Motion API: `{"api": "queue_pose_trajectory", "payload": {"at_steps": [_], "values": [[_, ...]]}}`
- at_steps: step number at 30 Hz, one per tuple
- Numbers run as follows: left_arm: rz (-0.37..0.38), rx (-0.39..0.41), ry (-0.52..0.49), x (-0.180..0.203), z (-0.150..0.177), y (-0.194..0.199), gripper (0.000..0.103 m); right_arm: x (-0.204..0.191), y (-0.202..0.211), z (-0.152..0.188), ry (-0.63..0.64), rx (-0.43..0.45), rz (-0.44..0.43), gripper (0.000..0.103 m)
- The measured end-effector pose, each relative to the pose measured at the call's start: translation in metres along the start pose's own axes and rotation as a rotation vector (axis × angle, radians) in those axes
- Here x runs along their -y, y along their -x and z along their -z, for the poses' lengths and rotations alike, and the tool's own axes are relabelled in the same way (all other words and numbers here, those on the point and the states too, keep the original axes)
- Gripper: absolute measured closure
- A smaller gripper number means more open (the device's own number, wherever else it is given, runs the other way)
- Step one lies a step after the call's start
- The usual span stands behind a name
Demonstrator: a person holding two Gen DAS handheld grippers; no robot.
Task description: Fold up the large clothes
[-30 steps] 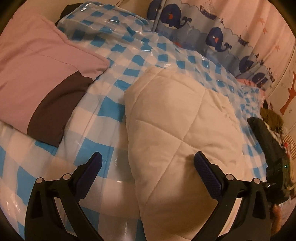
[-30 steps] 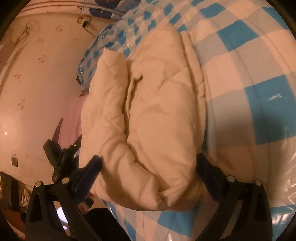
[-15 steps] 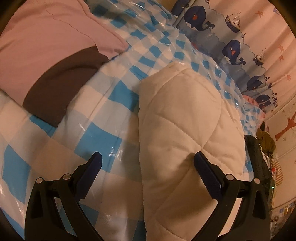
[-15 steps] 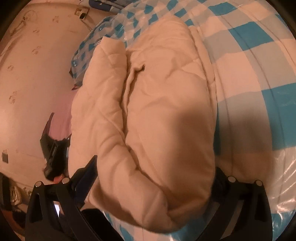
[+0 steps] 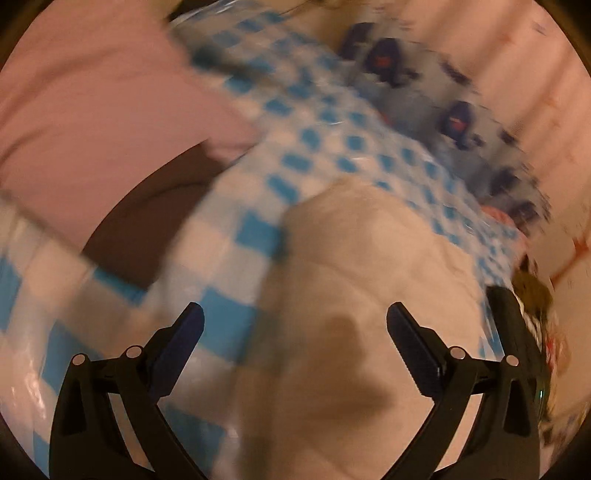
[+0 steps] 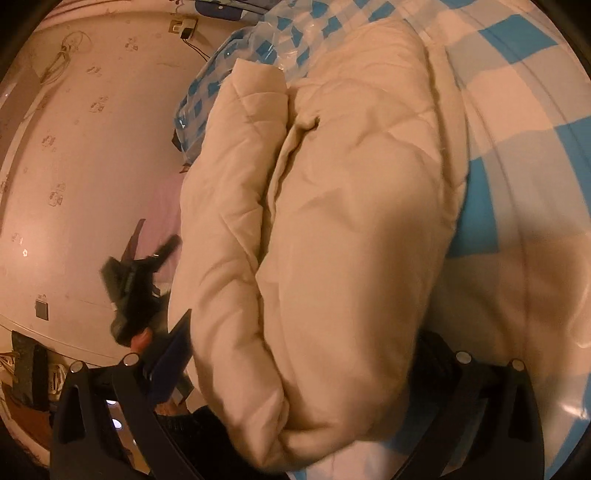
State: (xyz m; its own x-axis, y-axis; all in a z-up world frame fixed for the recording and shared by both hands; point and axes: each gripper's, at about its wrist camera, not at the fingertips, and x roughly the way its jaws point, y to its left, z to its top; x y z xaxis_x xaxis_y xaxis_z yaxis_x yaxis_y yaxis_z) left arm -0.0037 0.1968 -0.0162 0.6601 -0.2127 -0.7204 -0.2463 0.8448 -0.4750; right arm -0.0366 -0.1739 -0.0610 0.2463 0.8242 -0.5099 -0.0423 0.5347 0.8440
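Quilt lies bundled on the bed, puffy, soft, light, slumps easily. Your left claw is wide open, empty; right claw is spread around the rolled end. Grab the thick fold edge.

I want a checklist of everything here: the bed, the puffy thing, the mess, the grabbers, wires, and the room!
Surface: blue-and-white checked cover, shiny.
Job's things: cream quilted garment, folded into a thick bundle.
Clutter: pink-and-brown pillow; dark items at the bed edge, blurred.
Grippers: left gripper open above the garment; right gripper open astride the bundle's end.
Cables: plug and cord on the wall.
Surroundings: whale-print curtain; pink wall.
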Motion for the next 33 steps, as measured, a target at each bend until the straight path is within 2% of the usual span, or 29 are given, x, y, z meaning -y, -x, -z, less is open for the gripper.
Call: {"api": "queue_pose_trajectory", "payload": {"at_steps": [2, 4, 5, 7, 9, 10, 11, 13, 15, 16, 17, 18, 19, 20, 22, 23, 26, 28, 29, 30, 31, 32, 33], "values": [[-0.009, -0.103, 0.02, -0.008, 0.004, -0.023, 0.008, -0.004, -0.009, -0.003, 0.002, -0.003, -0.006, 0.005], [0.028, -0.14, 0.101, -0.015, 0.01, -0.034, 0.008, -0.008, -0.012, -0.006, 0.008, 0.007, -0.003, 0.005], [0.085, -0.162, 0.117, -0.015, 0.011, -0.036, 0.008, -0.01, -0.01, -0.007, 0.01, 0.019, -0.015, 0.005], [0.159, -0.171, 0.067, -0.001, 0.017, -0.033, 0.008, -0.017, 0.001, -0.004, 0.039, 0.038, -0.048, 0.005], [0.191, -0.193, -0.036, 0.021, 0.029, -0.031, 0.008, -0.028, 0.011, 0.002, 0.083, 0.049, -0.072, 0.005], [0.262, -0.241, -0.068, 0.031, 0.036, -0.032, 0.008, -0.032, 0.018, 0.006, 0.106, 0.055, -0.074, 0.005], [0.254, -0.26, -0.123, 0.041, 0.043, -0.03, 0.008, -0.036, 0.019, 0.007, 0.119, 0.057, -0.078, 0.005], [0.215, -0.249, -0.195, 0.05, 0.048, -0.024, 0.008, -0.031, 0.022, 0.006, 0.125, 0.064, -0.062, 0.005], [0.162, -0.155, -0.232, 0.052, 0.042, -0.011, 0.008, -0.01, 0.019, 0.005, 0.042, 0.047, -0.008, 0.005], [0.126, -0.092, -0.25, 0.053, 0.039, -0.001, 0.008, 0.003, 0.022, 0.003, -0.014, 0.067, -0.006, 0.005], [0.091, -0.036, -0.273, 0.053, 0.036, 0.008, 0.008, 0.006, 0.024, -0.001, -0.023, 0.102, -0.02, 0.005], [0.059, 0.002, -0.303, 0.052, 0.032, 0.012, 0.008, 0.002, 0.034, -0.001, -0.004, 0.159, 0.015, 0.005], [0.037, -0.021, -0.32, 0.051, 0.032, 0.006, 0.008, -0.004, 0.045, 0.001, 0.025, 0.225, 0.061, 0.005], [0.055, -0.101, -0.308, 0.048, 0.036, -0.007, 0.008, -0.017, 0.058, 0.001, 0.069, 0.32, 0.09, 0.005], [0.113, -0.204, -0.251, 0.047, 0.044, -0.021, 0.008, -0.047, 0.065, -0.002, 0.153, 0.418, 0.108, 0.005], [0.132, -0.228, -0.258, 0.046, 0.045, -0.025, 0.008, -0.065, 0.061, -0.008, 0.216, 0.422, 0.117, 0.005], [0.113, -0.217, -0.29, 0.051, 0.045, -0.022, 0.008, -0.121, 0.014, -0.032, 0.382, 0.365, 0.202, 0.005], [0.107, -0.22, -0.286, 0.045, 0.041, -0.022, 0.008, -0.138, -0.018, -0.047, 0.477, 0.334, 0.337, 0.005], [0.107, -0.221, -0.285, 0.043, 0.04, -0.022, 0.008, -0.138, -0.037, -0.053, 0.519, 0.321, 0.442, 0.005], [0.107, -0.223, -0.287, 0.041, 0.044, -0.021, 0.008, -0.121, -0.058, -0.048, 0.521, 0.265, 0.558, 0.005], [0.103, -0.238, -0.3, 0.04, 0.044, -0.023, 0.008, -0.092, -0.08, -0.057, 0.471, 0.164, 0.634, 0.005], [0.104, -0.241, -0.321, 0.041, 0.046, -0.022, 0.008, -0.055, -0.068, -0.051, 0.393, 0.154, 0.552, 0.005], [0.105, -0.237, -0.341, 0.046, 0.056, -0.019, 0.008, -0.042, -0.062, -0.051, 0.349, 0.147, 0.511, 0.005]]}}
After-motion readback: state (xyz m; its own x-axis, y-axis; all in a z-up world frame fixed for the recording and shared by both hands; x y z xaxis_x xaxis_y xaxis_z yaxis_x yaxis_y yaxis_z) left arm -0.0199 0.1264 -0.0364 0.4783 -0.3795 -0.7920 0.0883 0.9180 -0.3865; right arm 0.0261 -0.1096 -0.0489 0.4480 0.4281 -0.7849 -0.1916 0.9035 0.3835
